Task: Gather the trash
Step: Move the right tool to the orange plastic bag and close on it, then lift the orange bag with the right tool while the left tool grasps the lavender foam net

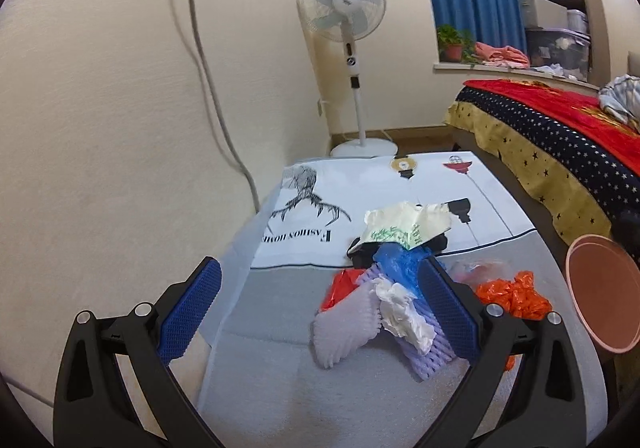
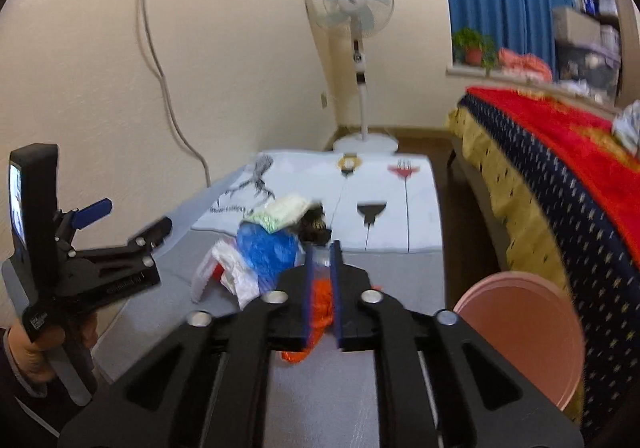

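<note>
Black linkage arms are filling the lower right wrist view, and the right gripper (image 2: pixel 321 288) is standing with its jaws narrowly apart around the orange bag (image 2: pixel 320 302); blur hides whether the pads are pressing it, so I cannot tell if it is gripped. Beside it the left gripper (image 1: pixel 320 308) is hanging wide apart over the trash pile (image 1: pixel 384 288) on the table (image 1: pixel 280 388). Collecting seems to be mid-way. Next, the orange bag probably needs carrying to the pink bin (image 2: pixel 520 328) just beside the table.
</note>
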`<state>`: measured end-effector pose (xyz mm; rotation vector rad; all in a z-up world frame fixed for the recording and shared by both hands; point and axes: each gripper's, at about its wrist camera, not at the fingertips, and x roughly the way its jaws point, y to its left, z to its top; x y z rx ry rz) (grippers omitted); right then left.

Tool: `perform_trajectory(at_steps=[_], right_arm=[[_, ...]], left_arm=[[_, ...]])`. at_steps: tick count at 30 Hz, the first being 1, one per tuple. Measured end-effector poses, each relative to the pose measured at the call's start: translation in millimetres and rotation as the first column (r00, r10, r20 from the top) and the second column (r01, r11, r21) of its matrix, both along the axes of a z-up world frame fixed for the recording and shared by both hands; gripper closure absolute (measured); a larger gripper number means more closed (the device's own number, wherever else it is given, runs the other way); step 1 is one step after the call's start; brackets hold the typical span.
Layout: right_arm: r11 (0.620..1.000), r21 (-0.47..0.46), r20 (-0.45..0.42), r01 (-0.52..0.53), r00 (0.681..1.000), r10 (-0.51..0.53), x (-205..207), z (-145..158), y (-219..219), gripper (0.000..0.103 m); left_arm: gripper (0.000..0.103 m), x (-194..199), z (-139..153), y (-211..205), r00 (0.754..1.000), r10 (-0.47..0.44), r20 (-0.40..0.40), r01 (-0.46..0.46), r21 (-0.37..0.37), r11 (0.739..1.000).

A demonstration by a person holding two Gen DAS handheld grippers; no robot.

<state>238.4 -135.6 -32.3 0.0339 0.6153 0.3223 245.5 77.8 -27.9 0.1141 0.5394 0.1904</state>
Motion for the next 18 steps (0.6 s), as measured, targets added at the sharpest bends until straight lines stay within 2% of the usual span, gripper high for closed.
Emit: perform_trajectory(at_steps=[1, 2, 5, 8, 10, 14, 15, 16, 18], right_arm=[[0.999, -0.04, -0.015, 0.01, 1.0, -0.011, 7, -12, 4, 0.052], [0.998, -0.056, -0.021, 0.007, 1.0, -0.009, 10, -20, 6, 0.048], [0.996, -0.085, -0.07, -0.011, 0.998, 0.005, 31, -47, 17, 0.047], [0.997, -0.076, -0.112, 0.0, 0.994, -0.009, 47, -70, 23, 0.046], [0.995, -0.097, -0.129, 0.017, 0.991, -0.03, 58, -86, 26, 0.039], [0.991, -0.123, -0.163, 0.057, 0.984, -0.077, 72, -112, 25, 0.035], [0.99, -0.127, -0.162, 0.054, 0.984, -0.074, 73, -115, 26, 0.028], [0.989, -0.142, -0.157, 0.04, 0.986, -0.062, 73, -117, 30, 0.025], [0.987, -0.16, -0.149, 0.01, 0.988, -0.035, 73, -121, 36, 0.025]], left_arm=[[0.008, 0, 0, 2, 1.0, 0.005, -0.004, -0.005, -0.012, 1.0], [0.008, 1, 1, 8, 1.0, 0.023, 0.003, -0.023, -0.026, 0.999], [0.008, 3, 4, 20, 0.997, 0.071, 0.018, -0.07, -0.019, 0.997], [0.008, 6, 4, 33, 0.995, 0.098, 0.008, -0.098, -0.009, 0.995], [0.008, 9, 4, 40, 0.994, 0.114, -0.002, -0.114, -0.03, 0.993], [0.008, 11, 7, 50, 0.993, 0.114, -0.009, -0.115, -0.096, 0.989], [0.008, 10, 9, 52, 0.994, 0.111, 0.003, -0.11, -0.113, 0.988], [0.008, 11, 10, 52, 0.994, 0.112, 0.01, -0.111, -0.116, 0.987], [0.008, 12, 11, 53, 0.993, 0.115, 0.015, -0.112, -0.123, 0.986]])
